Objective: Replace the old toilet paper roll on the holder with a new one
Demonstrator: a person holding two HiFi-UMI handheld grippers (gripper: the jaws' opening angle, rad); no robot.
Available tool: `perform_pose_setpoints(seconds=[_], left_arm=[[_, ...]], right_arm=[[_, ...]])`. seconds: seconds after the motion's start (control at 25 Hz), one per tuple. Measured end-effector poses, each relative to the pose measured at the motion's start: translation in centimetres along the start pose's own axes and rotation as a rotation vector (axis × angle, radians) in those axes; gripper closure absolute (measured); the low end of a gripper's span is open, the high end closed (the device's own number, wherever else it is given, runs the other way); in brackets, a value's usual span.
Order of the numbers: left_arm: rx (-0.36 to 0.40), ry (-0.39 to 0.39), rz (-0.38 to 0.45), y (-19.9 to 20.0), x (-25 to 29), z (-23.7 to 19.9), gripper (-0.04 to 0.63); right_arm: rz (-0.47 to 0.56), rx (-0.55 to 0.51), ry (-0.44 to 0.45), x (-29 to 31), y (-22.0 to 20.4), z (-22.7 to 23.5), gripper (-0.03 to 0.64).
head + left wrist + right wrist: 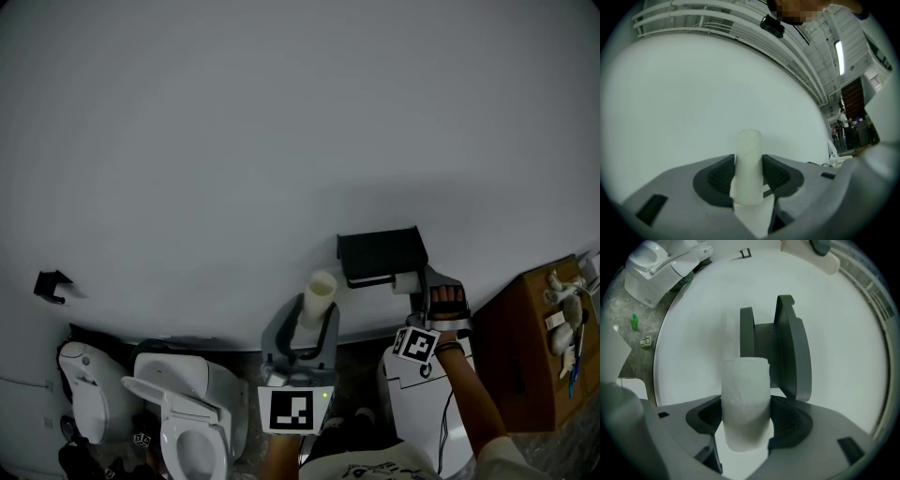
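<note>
The left gripper [749,174] is clamped on a bare cardboard tube [749,154], which stands upright in front of the white wall [693,108]. The right gripper [746,420] is clamped on a white paper roll [745,394] — just in front of the dark holder [787,352] on that wall.

Cardboard tube [749,157] in the left tool [749,172]: its lower end is running off the bottom edge of the left gripper view. Paper roll [745,401] in the right tool [745,417] is covering the lower part of the holder [787,348] just behind it. Far left of that tool, a green thing [634,322] on the floor is showing too small to identify. Head view: toilet [187,412] left of the left tool is getting cut by the bottom edge. Small items [562,323] on the wooden box [520,356] right of the right tool are reading too tiny to tell.
</note>
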State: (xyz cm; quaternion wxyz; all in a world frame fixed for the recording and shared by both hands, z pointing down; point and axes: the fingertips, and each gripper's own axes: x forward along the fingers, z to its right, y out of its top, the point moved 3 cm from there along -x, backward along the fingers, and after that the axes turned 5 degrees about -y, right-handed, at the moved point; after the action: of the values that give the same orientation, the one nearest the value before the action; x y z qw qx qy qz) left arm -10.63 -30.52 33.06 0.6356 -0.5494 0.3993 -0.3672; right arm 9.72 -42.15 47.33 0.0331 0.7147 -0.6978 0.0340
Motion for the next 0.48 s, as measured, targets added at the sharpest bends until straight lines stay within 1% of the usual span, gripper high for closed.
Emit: perform_pose_setpoints(seconds=[0.24, 0.48], left_arm=[[0.008, 0.041, -0.017, -0.2, -1.6, -1.3, 0.408], [0.014, 0.069, -0.027, -0.4, -2.7, -1.9, 0.408]], right_arm=[[0.058, 0.027, -0.024, -0.4, 3.3, -0.2, 0.310], [0.109, 0.026, -0.024, -0.8, 5.8, -0.4, 0.310]])
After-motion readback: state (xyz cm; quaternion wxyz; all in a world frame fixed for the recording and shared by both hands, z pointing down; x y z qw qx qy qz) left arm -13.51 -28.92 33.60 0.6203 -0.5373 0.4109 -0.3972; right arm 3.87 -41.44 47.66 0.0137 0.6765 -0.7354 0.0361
